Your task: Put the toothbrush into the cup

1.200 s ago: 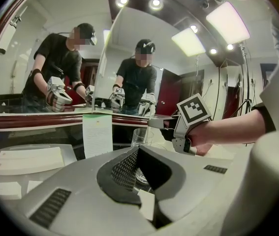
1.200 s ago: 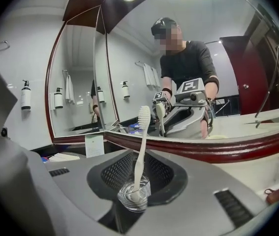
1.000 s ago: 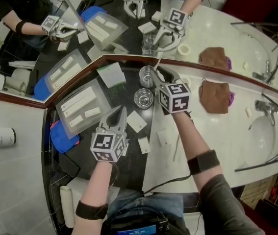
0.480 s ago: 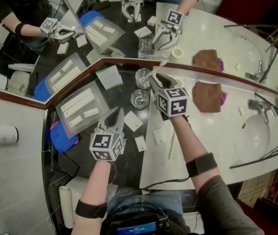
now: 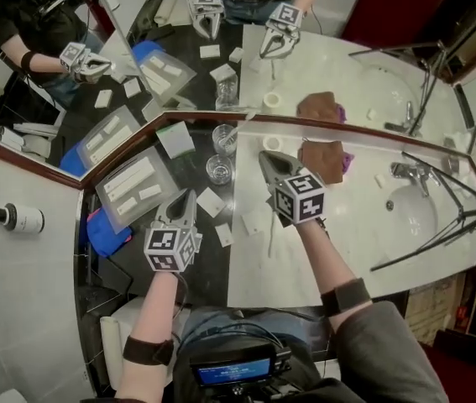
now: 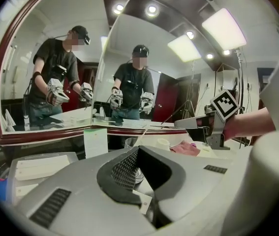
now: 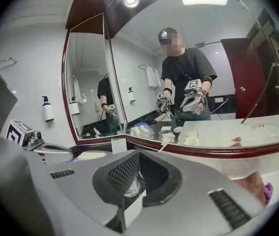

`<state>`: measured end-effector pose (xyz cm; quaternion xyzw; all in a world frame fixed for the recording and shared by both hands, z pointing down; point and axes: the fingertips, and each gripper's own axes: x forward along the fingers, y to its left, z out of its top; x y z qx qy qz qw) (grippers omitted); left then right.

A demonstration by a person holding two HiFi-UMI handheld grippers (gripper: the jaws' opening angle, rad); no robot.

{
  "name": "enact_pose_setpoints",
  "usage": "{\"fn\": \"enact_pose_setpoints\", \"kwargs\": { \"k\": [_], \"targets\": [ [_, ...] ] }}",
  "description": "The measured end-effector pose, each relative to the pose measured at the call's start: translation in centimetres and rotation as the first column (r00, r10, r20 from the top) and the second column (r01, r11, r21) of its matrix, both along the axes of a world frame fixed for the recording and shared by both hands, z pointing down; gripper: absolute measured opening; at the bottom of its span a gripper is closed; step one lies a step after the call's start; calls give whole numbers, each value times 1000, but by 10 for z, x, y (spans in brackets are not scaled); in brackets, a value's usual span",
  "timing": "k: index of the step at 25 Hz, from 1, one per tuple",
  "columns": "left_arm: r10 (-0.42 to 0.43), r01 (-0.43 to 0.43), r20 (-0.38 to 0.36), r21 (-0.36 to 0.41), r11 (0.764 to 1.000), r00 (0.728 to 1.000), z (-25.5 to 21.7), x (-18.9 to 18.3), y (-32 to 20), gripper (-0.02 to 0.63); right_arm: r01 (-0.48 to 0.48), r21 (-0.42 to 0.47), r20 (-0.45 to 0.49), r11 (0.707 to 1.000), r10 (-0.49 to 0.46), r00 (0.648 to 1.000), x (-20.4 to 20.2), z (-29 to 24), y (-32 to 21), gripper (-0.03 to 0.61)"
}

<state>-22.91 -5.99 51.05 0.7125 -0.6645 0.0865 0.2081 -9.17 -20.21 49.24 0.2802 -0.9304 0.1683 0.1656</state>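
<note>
Both sets of jaws are pinched together with nothing in them. The right gripper (image 5: 267, 159) only just snapped closed, empty, and hangs over the pale counter (image 5: 355, 250). The left gripper (image 5: 185, 198) is over the dark part. The toothbrush (image 6: 141, 135) is in the cup (image 5: 223, 138) right by the mirror (image 5: 137, 49), leaning toward the right gripper's side. A second glass (image 5: 218, 169) sits just in front of the cup, and there's a brown cloth (image 5: 321, 159) off to the right.

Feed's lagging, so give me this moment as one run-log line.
toothbrush: standing in rear cup | right gripper: jaws just closed, empty, apart from cup | left gripper: shut, empty
</note>
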Motion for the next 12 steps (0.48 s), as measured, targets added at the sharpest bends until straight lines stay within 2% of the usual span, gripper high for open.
{"fn": "enact_pose_setpoints", "kwargs": {
  "k": [4, 12],
  "targets": [
    [27, -27, 23, -12, 1000, 999, -7, 11, 11, 3, -30, 0, -11, 1000, 30, 999, 35, -10, 20, 3],
    [92, -92, 36, -22, 996, 995, -18, 40, 32, 2, -123, -56, -42, 991, 120, 992, 103, -2, 66, 3]
  ]
}}
